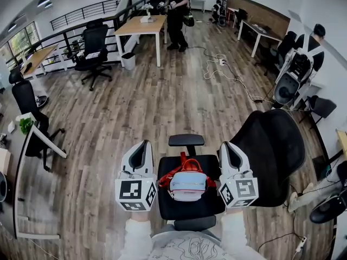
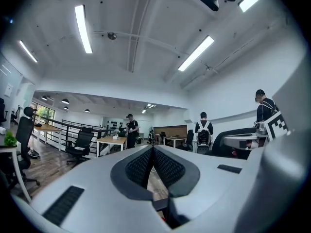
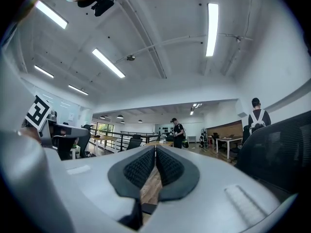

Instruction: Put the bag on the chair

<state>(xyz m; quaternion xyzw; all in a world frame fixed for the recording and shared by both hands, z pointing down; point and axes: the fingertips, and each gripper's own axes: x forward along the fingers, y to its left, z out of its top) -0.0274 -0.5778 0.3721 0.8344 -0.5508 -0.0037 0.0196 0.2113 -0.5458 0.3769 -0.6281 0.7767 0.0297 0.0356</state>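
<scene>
A small red and pale-blue bag (image 1: 187, 181) rests upright on the seat of a black office chair (image 1: 184, 207). The chair's mesh backrest (image 1: 274, 148) is at the right and one armrest (image 1: 186, 140) lies beyond the bag. My left gripper (image 1: 144, 145) hovers left of the bag and my right gripper (image 1: 224, 146) hovers right of it, both pointing level and away from me. Neither touches the bag. In the left gripper view the left gripper (image 2: 152, 149) has its pads together with nothing between them. The right gripper (image 3: 155, 148) looks the same in its own view.
A wood floor stretches ahead. A person in black (image 1: 176, 12) stands by a wooden desk (image 1: 140, 26). Another black chair (image 1: 93, 47) stands far left, a white desk (image 1: 21, 188) near left. Cables (image 1: 227, 72) trail across the floor. Another person (image 1: 309, 47) with equipment is at the right.
</scene>
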